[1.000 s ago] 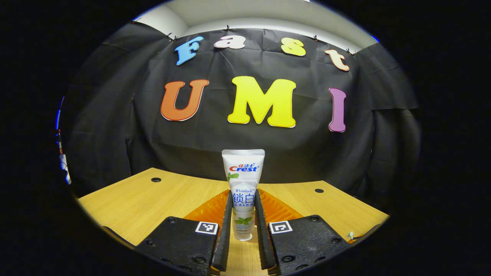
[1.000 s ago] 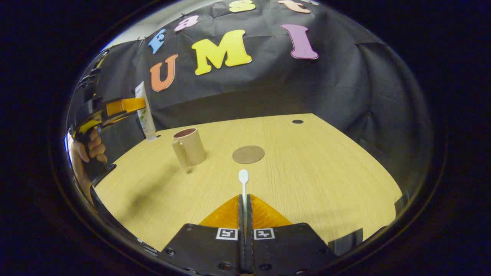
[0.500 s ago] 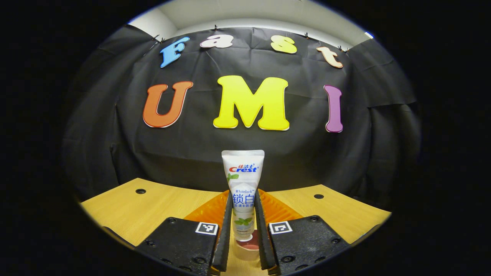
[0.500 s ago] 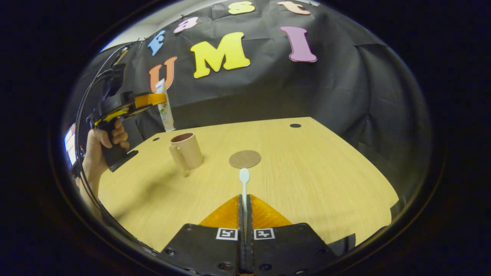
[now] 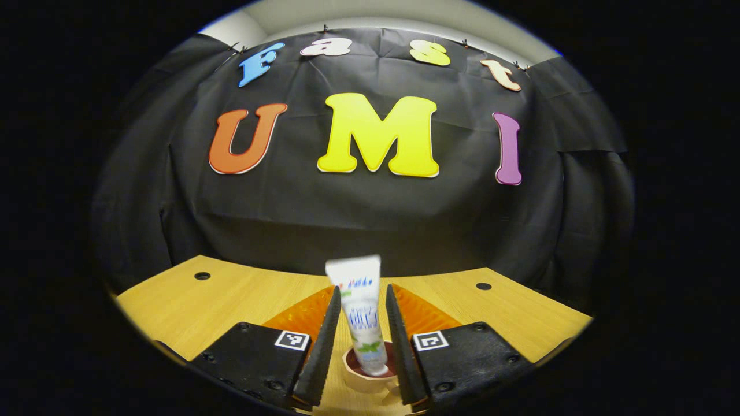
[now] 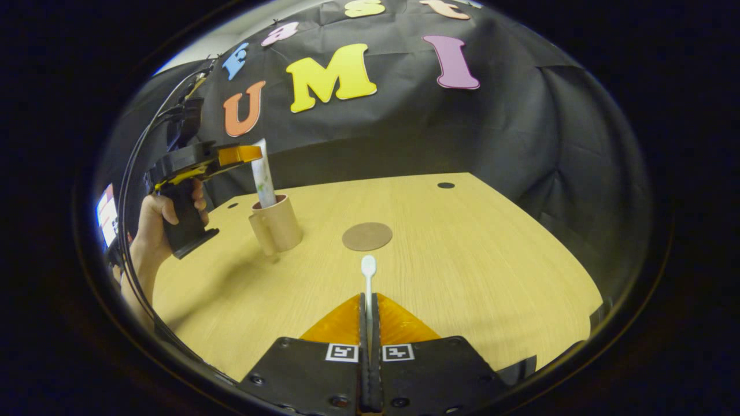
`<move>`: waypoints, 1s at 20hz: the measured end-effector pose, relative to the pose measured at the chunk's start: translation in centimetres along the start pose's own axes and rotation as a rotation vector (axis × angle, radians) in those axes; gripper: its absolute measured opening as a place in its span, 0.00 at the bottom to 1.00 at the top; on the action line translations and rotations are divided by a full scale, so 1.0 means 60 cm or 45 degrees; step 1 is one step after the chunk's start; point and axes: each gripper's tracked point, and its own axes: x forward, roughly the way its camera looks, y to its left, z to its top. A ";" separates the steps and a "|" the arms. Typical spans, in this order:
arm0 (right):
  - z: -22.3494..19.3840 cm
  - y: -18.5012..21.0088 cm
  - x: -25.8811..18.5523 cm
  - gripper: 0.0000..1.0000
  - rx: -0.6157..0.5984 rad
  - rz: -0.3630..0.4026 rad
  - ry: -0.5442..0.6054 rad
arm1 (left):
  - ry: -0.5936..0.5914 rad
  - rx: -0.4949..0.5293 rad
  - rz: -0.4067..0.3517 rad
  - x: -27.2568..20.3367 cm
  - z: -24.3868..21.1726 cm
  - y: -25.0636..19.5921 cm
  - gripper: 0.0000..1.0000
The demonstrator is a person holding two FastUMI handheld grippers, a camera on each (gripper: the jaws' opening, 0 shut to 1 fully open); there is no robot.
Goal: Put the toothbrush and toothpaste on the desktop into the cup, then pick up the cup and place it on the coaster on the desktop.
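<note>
The wooden desktop (image 6: pixel 404 271) lay bare around the round coaster (image 6: pixel 367 236) at frame centre. Left of it, the cup (image 6: pixel 276 223) held the blurred toothpaste (image 5: pixel 361 315), cap down, between the left gripper's (image 5: pixel 359 341) parted fingers. The right gripper (image 6: pixel 368 323) clamped the toothbrush (image 6: pixel 367 277), pointing toward the coaster.

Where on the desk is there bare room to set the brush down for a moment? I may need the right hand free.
The desk is bare right of the coaster, out to its edge, and in front of the toothbrush tip. It is crowded at the left, where the left tongs stand over the cup with the toothpaste.
</note>
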 end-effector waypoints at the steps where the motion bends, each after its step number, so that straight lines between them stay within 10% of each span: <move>1: 0.000 0.003 0.002 0.01 0.001 0.005 0.001 | 0.001 0.014 0.011 -0.004 0.002 0.000 0.64; 5: 0.005 0.018 -0.002 0.01 -0.019 0.033 -0.015 | -0.005 -0.001 0.041 -0.019 0.006 0.008 0.87; 20: 0.198 0.177 0.065 0.00 -0.160 0.410 -0.327 | -0.036 -0.025 0.116 -0.128 0.007 0.081 0.93</move>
